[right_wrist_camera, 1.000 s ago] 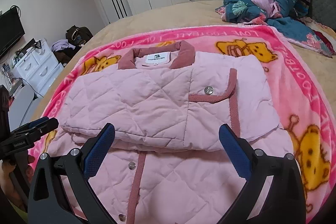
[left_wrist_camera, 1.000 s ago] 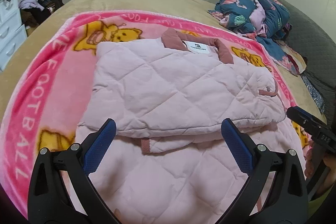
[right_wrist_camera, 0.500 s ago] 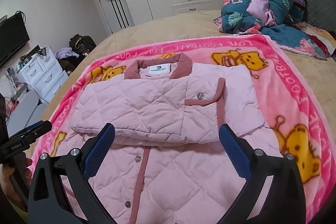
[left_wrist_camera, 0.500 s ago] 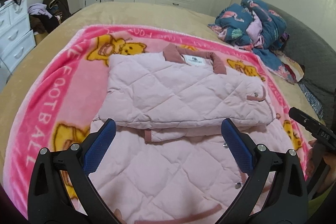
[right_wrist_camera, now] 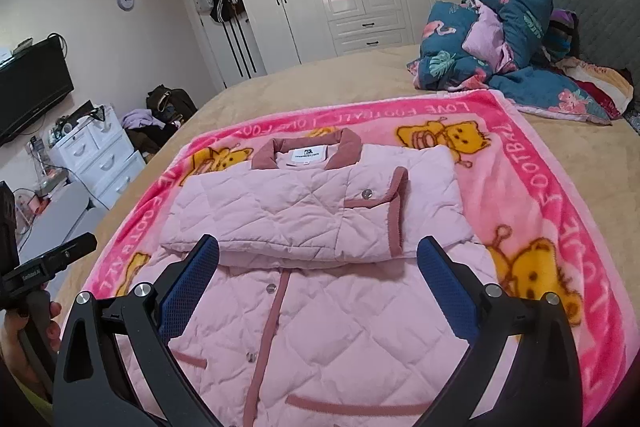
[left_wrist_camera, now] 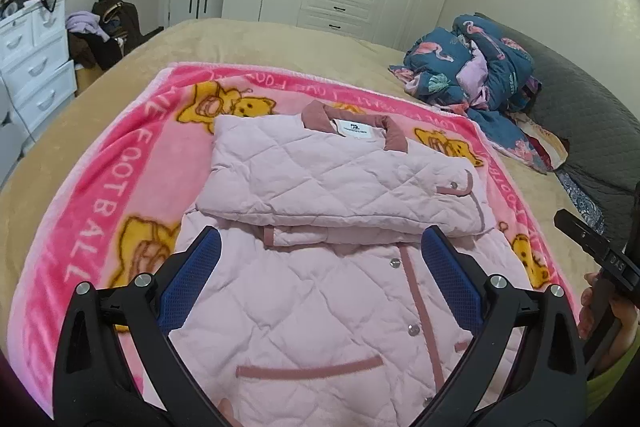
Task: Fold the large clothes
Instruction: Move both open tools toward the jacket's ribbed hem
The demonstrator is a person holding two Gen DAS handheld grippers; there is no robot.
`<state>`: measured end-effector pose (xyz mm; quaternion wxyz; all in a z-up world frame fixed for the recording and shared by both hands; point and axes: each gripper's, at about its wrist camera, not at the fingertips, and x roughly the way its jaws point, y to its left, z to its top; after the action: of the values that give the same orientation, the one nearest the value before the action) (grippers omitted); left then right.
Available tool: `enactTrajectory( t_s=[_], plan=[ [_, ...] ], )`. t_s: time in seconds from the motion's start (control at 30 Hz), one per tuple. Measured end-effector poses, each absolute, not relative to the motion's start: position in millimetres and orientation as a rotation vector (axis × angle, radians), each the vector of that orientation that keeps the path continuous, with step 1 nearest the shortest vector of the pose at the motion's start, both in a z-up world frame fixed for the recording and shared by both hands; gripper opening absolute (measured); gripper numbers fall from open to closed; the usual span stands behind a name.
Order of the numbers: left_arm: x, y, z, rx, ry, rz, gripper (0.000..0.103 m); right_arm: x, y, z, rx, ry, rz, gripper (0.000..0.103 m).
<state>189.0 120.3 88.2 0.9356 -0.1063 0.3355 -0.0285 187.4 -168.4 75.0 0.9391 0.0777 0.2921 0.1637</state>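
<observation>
A pink quilted jacket (left_wrist_camera: 320, 267) lies on a pink cartoon blanket (left_wrist_camera: 100, 195) spread over a tan bed (left_wrist_camera: 280, 43). Its sleeves and upper part are folded into a thick pad (right_wrist_camera: 288, 215) just beyond the tips of both tongs, collar (right_wrist_camera: 304, 151) on the far side. The lower half, with snap buttons and a dusty-rose placket, lies flat beneath and between the tongs.

The left tongs (left_wrist_camera: 320, 267) hover above the lower half, spread wide and holding nothing. The right tongs (right_wrist_camera: 316, 271) hover likewise, wide apart and empty. Each is gripped by a hand at the frame edge.

Judging from this, the bottom half is yet to be folded up over the pad. The puffy, slippery fabric could spring back or slide. A pinch of only the top layer would leave the back panel behind. An uneven lift by the two tongs would skew the fold, and dragging could pull the pad apart or bunch the blanket.
</observation>
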Motion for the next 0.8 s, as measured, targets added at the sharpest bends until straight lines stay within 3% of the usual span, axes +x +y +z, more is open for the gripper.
enactTrajectory(
  t_s=[0.8],
  plan=[
    [114.4,87.5,109.8,-0.167,0.631,-0.045,0.094,118.0,-196.9,90.6,0.149,0.535,0.392,0.099]
  ],
)
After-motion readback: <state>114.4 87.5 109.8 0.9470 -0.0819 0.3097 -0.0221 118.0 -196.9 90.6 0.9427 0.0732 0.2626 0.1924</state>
